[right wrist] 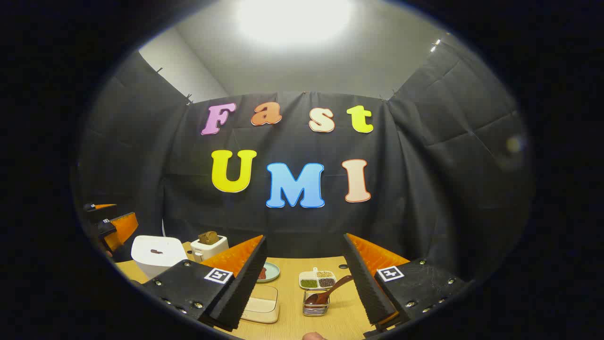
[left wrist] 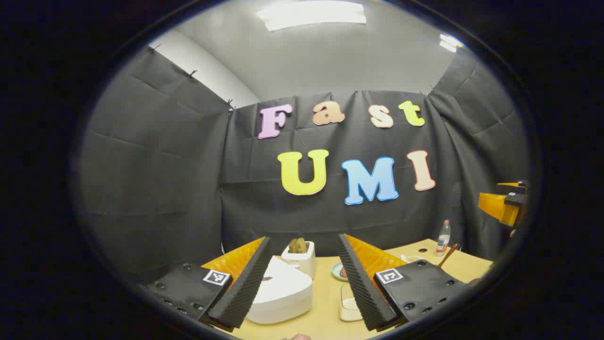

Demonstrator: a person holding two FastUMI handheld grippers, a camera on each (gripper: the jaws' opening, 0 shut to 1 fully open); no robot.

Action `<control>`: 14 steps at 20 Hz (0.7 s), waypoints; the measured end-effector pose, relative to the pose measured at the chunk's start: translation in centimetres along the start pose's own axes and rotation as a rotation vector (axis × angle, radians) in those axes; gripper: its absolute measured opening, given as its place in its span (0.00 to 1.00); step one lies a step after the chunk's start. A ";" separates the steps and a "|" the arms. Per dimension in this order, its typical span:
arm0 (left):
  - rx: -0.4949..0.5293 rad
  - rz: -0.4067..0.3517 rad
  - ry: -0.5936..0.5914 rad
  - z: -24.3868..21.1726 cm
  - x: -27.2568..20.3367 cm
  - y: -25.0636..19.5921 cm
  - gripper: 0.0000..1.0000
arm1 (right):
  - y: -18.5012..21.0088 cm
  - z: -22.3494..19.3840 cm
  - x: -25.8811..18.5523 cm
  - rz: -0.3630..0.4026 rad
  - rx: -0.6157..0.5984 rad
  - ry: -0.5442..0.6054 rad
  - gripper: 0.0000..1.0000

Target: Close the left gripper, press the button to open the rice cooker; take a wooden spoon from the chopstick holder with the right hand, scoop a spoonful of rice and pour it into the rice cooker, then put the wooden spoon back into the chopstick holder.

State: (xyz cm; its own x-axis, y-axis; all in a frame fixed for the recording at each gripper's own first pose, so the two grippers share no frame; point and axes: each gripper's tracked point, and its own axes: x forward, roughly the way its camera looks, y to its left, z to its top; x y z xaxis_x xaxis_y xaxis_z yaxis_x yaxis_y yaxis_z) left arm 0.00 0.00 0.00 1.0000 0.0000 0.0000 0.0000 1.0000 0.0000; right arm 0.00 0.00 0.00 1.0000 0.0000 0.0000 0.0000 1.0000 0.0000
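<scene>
Your rice cooker [left wrist: 282,293], white with its lid down, sits on the desk [left wrist: 325,316] right behind your left tongs [left wrist: 302,283], which stand wide apart above it. In the right gripper view the rice cooker [right wrist: 157,254] sits far left, near those left tongs [right wrist: 111,222]. That view gives you the wooden spoon [right wrist: 328,292] leaning in the metal chopstick holder [right wrist: 316,308], between the fingers of your right tongs [right wrist: 304,283], also spread apart and holding nothing. Behind the holder sits a divided dish of grains [right wrist: 317,279]; to its left a shallow container of rice [right wrist: 261,307] and a small plate [right wrist: 269,272]. The left gripper view adds a bottle [left wrist: 443,237] at the desk's far edge. A white toaster with bread [left wrist: 300,257] stands behind the cooker.
</scene>
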 end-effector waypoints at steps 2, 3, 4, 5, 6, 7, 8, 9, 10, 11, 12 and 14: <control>0.008 0.011 -0.002 0.1 0.0 0.3 0.97 | 0.1 -0.3 0.2 0.006 0.007 0.009 0.95; 0.008 0.015 -0.002 0.2 0.0 0.4 0.96 | 0.1 -0.4 0.4 0.010 0.010 0.014 0.95; 0.007 0.017 0.000 0.2 0.1 0.4 0.97 | 0.2 -0.5 0.5 0.012 0.012 0.018 0.95; 0.006 0.021 0.001 0.3 0.1 0.3 0.97 | 0.2 -0.5 0.6 0.015 0.011 0.019 0.95; 0.006 0.022 0.004 0.3 0.2 0.3 0.97 | 0.2 -0.4 0.7 0.018 0.005 0.017 0.95; 0.006 0.026 0.006 0.3 0.3 0.4 0.97 | 0.2 -0.4 0.8 0.020 -0.004 0.013 0.95; 0.004 0.029 0.008 0.2 0.3 0.4 0.96 | 0.2 -0.2 1.0 0.022 -0.013 0.009 0.95; 0.004 0.032 0.007 0.3 0.4 0.4 0.96 | 0.3 -0.1 1.1 0.026 -0.020 0.006 0.95; 0.006 0.035 0.006 0.5 0.4 0.4 0.95 | 0.3 0.0 1.2 0.030 -0.024 0.002 0.95; 0.009 0.039 0.003 0.6 0.3 0.4 0.95 | 0.3 0.1 1.2 0.033 -0.026 -0.002 0.95; 0.012 0.043 0.002 0.7 0.4 0.4 0.97 | 0.4 0.1 1.3 0.035 -0.027 -0.003 0.95; 0.013 0.050 -0.002 0.8 0.4 0.5 0.97 | 0.4 0.0 1.5 0.040 -0.028 -0.004 0.95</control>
State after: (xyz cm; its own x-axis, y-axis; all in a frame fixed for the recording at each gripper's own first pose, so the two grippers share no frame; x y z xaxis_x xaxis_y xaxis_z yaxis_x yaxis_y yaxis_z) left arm 0.41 0.50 0.79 0.9987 0.0501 0.0021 -0.0502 0.9987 0.0129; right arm 1.46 0.39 0.04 0.9992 0.0399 0.0036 -0.0397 0.9988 -0.0277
